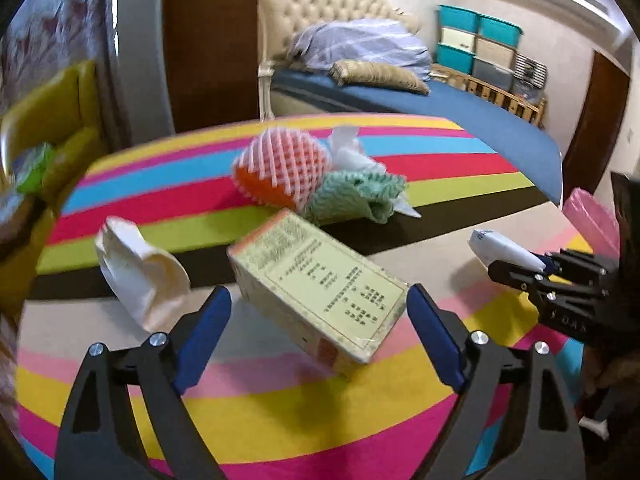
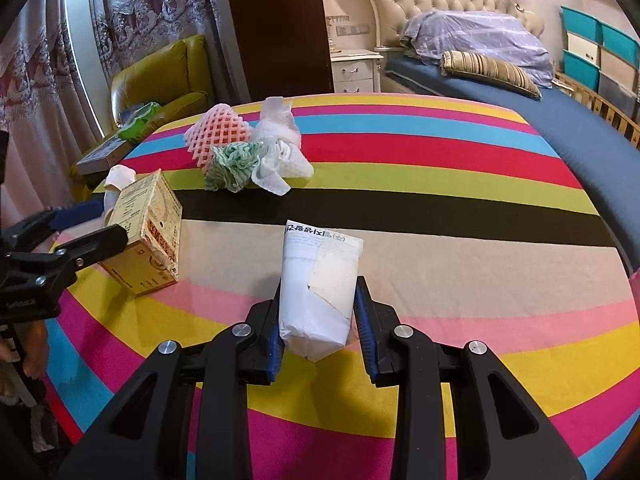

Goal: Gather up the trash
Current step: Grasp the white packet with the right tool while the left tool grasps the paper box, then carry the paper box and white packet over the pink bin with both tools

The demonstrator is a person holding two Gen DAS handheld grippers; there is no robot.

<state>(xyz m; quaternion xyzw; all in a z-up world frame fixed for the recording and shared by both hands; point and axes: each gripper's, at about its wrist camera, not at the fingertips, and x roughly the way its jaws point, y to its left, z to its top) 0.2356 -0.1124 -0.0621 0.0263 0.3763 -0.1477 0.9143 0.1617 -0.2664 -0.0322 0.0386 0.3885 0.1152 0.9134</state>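
From your left wrist, the left gripper stands spread wide with the yellow carton between its blue pads. The carton's long axis runs diagonally, from far left to near right, so its near corner sits just beside the right-hand pad while the other pad stands clear. It lies on the striped tablecloth. Square up before you squeeze, I'd judge.

From your right wrist, the right gripper is pinching a white paper packet upright and clear of the cloth. The carton lies well to its left, so your left hand is the nearer one.
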